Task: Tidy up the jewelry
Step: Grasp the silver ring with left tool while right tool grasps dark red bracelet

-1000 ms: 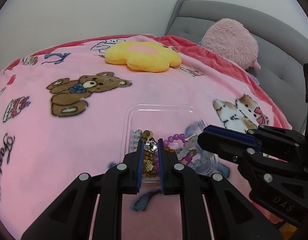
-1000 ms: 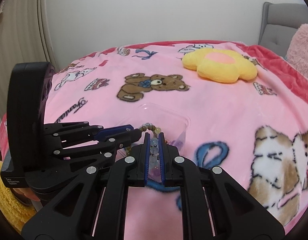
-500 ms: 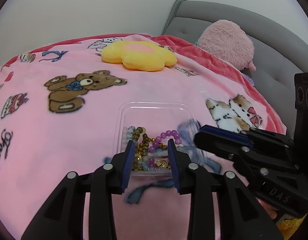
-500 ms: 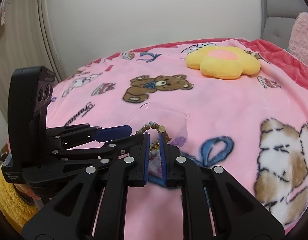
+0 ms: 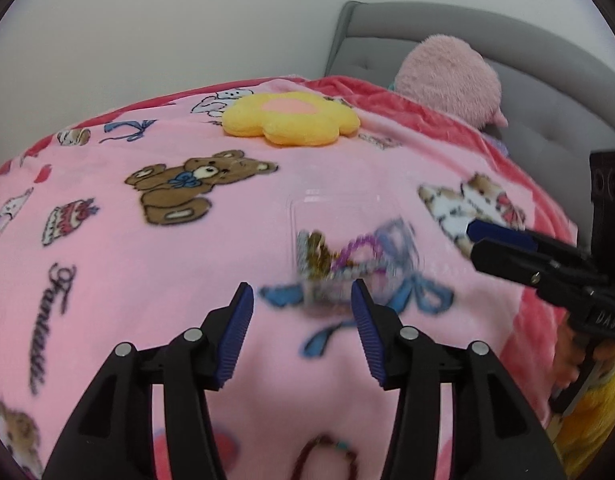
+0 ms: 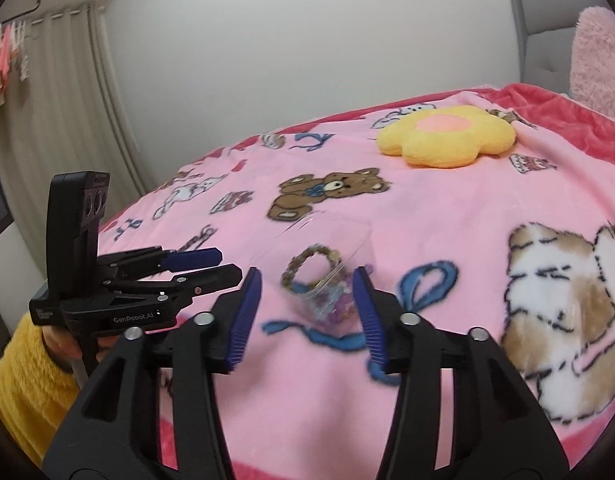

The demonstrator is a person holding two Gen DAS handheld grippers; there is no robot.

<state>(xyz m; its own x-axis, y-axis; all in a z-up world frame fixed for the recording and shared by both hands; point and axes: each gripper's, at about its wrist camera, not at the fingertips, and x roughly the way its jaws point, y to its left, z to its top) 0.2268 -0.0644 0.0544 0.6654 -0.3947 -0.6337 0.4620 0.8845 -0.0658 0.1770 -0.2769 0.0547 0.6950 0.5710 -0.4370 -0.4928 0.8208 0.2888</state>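
Change since the earlier frames: both tools, then pinched near shut over the jewelry, are now standing spread and drawn back from the box.

Left tool (image 5: 301, 298): jaws are gaping wide, holding nothing, touching nothing. It is hovering just short of the box (image 5: 347, 240), above the blanket (image 5: 147, 280).

Right tool (image 6: 307, 286): jaws are gaping equally wide, gripping nothing. The box (image 6: 327, 280) is showing between its blue pads (image 6: 243, 316), beyond the tips and apart from them.

Box: clear plastic, sitting on the pink printed blanket of the bed, near a blue bow print (image 5: 423, 292). It is blurred in the left view.

Jewelry: beaded pieces are lying heaped inside the box. A brown bead bracelet (image 6: 313, 264) is standing up over the near rim; purple beads (image 5: 359, 248) and gold-brown beads (image 5: 317, 256) are lying mixed with pale ones. Separately, a dark red bead string (image 5: 323, 456) is lying on the blanket below the left tool, outside the box.

Each tool is also showing from the side in the other's view: the left tool (image 6: 223, 266) at the left, the right tool (image 5: 473, 244) at the right.

Surroundings: a yellow flower cushion (image 5: 291, 118) is lying well beyond the box; a pink plush (image 5: 447, 80) is leaning against the grey headboard (image 5: 547, 92); a bear print (image 5: 195, 184) is lying left of the box.
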